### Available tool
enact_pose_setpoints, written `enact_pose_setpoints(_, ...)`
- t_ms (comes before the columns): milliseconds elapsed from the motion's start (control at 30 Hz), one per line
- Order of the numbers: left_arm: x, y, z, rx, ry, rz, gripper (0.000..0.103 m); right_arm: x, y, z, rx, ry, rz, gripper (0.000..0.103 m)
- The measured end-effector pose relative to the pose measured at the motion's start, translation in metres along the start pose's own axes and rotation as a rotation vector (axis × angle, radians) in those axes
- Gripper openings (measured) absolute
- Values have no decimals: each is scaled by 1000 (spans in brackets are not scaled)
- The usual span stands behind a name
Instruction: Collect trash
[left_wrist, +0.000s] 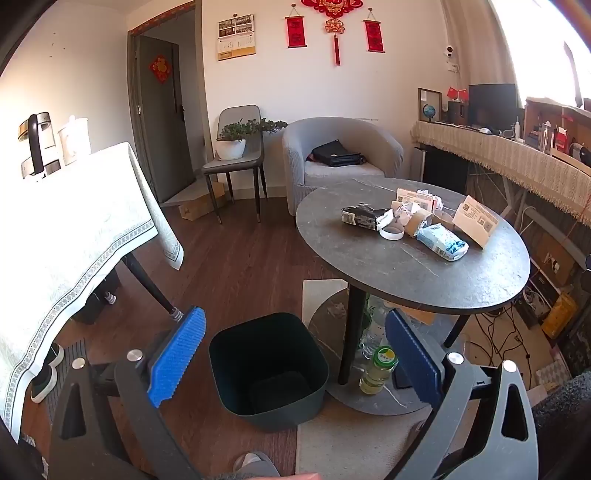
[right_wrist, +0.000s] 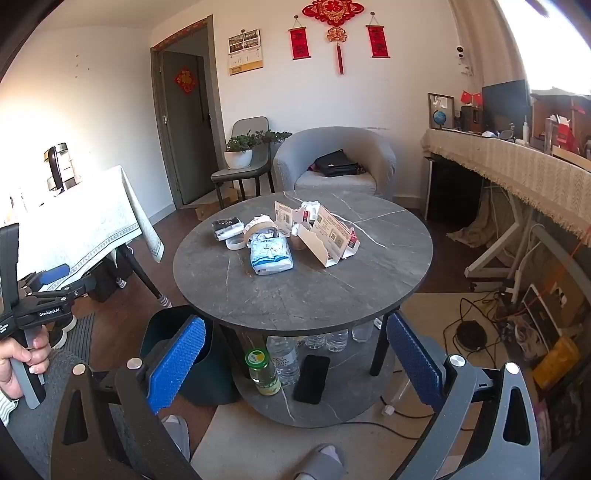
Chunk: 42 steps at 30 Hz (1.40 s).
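Two grippers, left (left_wrist: 295, 354) and right (right_wrist: 295, 354), stood with jaws spread wide, holding nothing. Trash (right_wrist: 271, 254) lay on the round table (right_wrist: 303, 295). Only the left view showed inside the bin (left_wrist: 269, 369); only the right showed the person's hand (right_wrist: 18, 365).

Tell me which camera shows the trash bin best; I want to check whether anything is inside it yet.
The left wrist view: the dark bin sits between the open left gripper fingers, its mouth and bare bottom visible. In the right wrist view the bin is mostly hidden behind a blue finger and the round table.
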<state>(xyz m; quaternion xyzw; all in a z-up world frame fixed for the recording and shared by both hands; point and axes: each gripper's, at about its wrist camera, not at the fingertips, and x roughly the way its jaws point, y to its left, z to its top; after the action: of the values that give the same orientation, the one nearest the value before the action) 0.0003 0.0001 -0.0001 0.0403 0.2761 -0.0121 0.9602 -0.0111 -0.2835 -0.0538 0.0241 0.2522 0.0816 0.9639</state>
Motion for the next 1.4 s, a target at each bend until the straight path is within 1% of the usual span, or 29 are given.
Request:
enact_pose_setpoints(367,1,-1,0,-6,-3,-2,99,-1,1,0,-3,9,-4,100)
enact_pose_setpoints(600,2,-11,1,14,-5,2,99,-1,1,0,-5,12,-5,100)
enact_pose_setpoints(667,0,3,4,-7,-6,-3,99,-1,1,0,-7,12,-6,100)
enact_pose_setpoints(1233,8,11,14,6,-4,0,99,-1,2,0,-13,12,-8,100)
enact_pose_setpoints(1267,6,10,4,2,-4,0,99,-1,2,0,-13,12,-8,100)
enact_pose_setpoints(1300,1,0,1,-3,-6,-1,99,-2,2,1,-13,11,-8,100)
enact_pose_setpoints(1400,2,0,1,-1,-5,-2,99,-2,2,1,-13,12,-8,100)
